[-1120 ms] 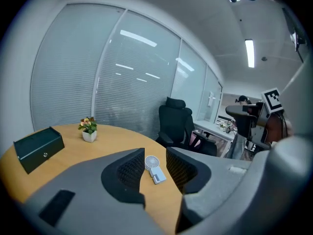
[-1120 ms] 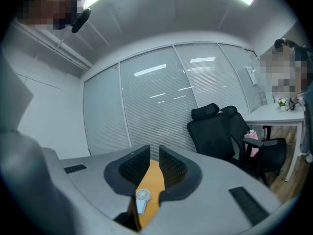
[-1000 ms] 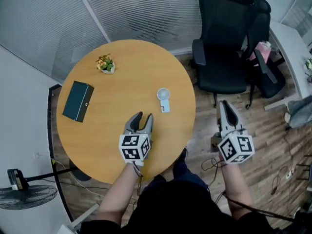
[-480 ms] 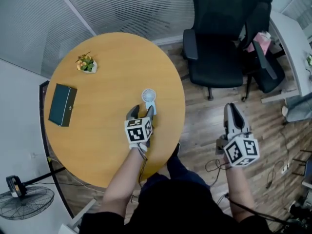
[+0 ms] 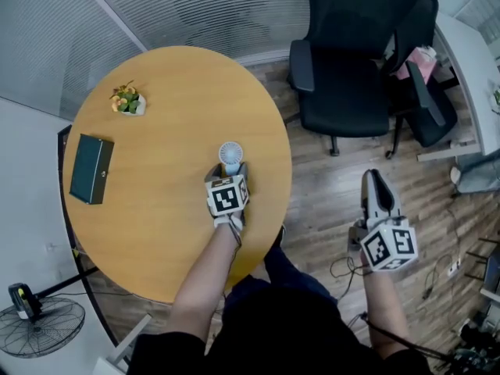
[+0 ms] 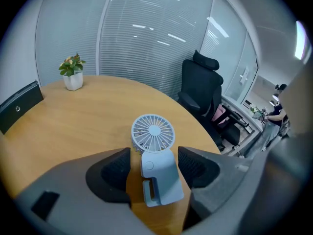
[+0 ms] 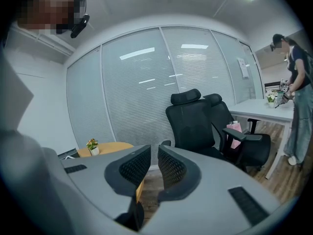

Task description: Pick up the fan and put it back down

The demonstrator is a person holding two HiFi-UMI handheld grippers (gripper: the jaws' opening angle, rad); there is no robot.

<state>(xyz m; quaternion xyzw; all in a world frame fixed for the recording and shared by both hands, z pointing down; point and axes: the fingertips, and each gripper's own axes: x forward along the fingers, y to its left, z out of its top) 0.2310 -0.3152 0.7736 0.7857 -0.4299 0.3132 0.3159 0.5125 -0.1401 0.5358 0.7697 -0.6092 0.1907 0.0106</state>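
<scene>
A small light-blue hand fan [image 5: 230, 153] lies flat on the round wooden table [image 5: 156, 233], its round grille [image 6: 152, 131] pointing away from me and its handle [image 6: 160, 176] toward me. My left gripper [image 5: 229, 172] is down at the table with its jaws on either side of the handle. In the left gripper view the left gripper [image 6: 154, 164] has just been opening; its pads stand clear of the handle on both sides. My right gripper [image 5: 375, 182] hangs off the table over the wooden floor, its jaws together with nothing in them, as the right gripper view [image 7: 154, 166] also shows.
A small potted plant [image 5: 126, 100] and a dark flat box [image 5: 91, 169] sit on the table's left side. Black office chairs [image 5: 348, 61] stand beyond the table's right edge. A white desk [image 5: 469, 69] is at far right, a floor fan [image 5: 39, 326] at bottom left.
My left gripper has moved forward and down from the table's near edge to the fan, and its jaws now straddle the handle. The right gripper has shifted only a little.
</scene>
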